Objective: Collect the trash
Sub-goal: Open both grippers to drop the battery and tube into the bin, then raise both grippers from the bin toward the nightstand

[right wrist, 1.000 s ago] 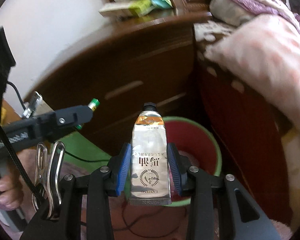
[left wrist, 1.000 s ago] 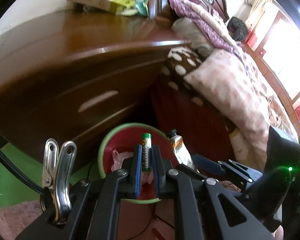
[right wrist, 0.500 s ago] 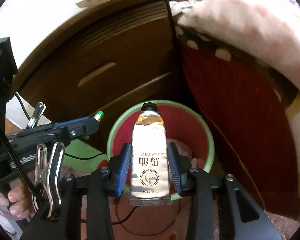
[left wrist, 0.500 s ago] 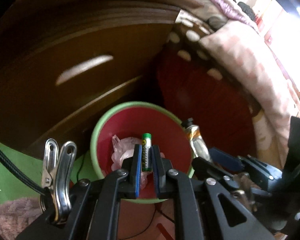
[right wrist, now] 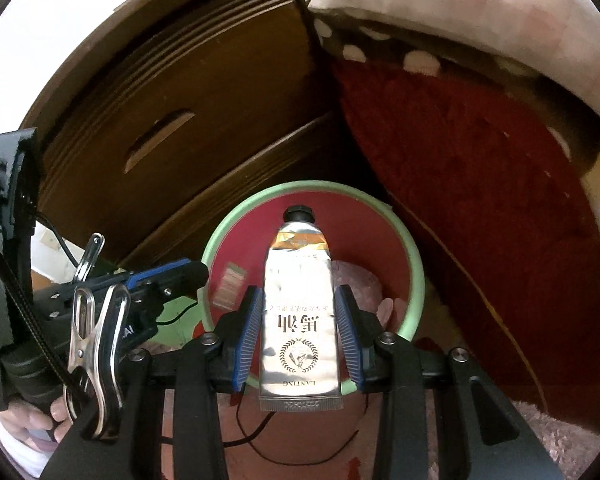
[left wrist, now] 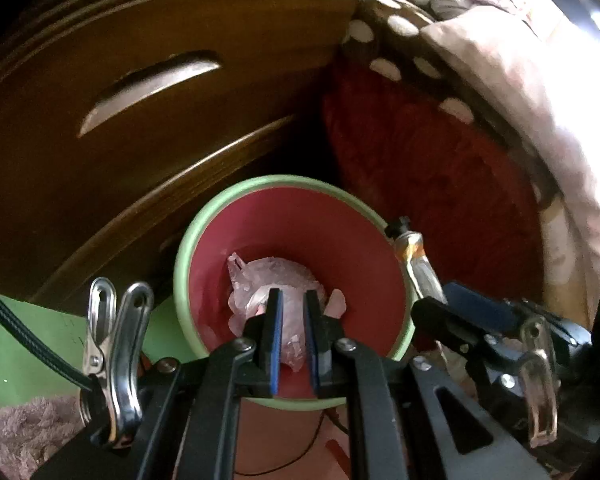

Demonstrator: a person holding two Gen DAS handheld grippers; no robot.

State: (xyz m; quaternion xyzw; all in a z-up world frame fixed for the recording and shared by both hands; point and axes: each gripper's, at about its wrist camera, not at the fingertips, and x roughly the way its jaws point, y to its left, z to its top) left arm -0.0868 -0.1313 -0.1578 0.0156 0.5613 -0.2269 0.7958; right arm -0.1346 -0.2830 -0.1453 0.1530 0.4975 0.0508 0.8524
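A bin with a pale green rim (left wrist: 284, 180) and red inside stands on the floor, holding crumpled pinkish tissue (left wrist: 276, 276). My left gripper (left wrist: 292, 296) hangs over its mouth, shut to a narrow slit with nothing between the pads. From the right wrist view its tip (right wrist: 198, 272) sits at the bin's left rim (right wrist: 312, 186). A small pale blurred object (right wrist: 230, 286) shows against the inner wall. My right gripper (right wrist: 298, 296) is shut on a silver hand-cream tube (right wrist: 298, 320), cap forward over the bin. The tube (left wrist: 414, 256) also shows at the right rim.
A dark wooden nightstand with a drawer (left wrist: 140, 120) rises behind the bin. The bed's red side (left wrist: 440, 160) and a pink quilt (right wrist: 480, 12) close in on the right. A green mat (left wrist: 20, 340), a fluffy rug and a black cable (right wrist: 300, 452) lie on the floor.
Both grippers sank toward the bin. The green-tipped battery that sat between the left pads is gone from them. The tube stays gripped in the right gripper.
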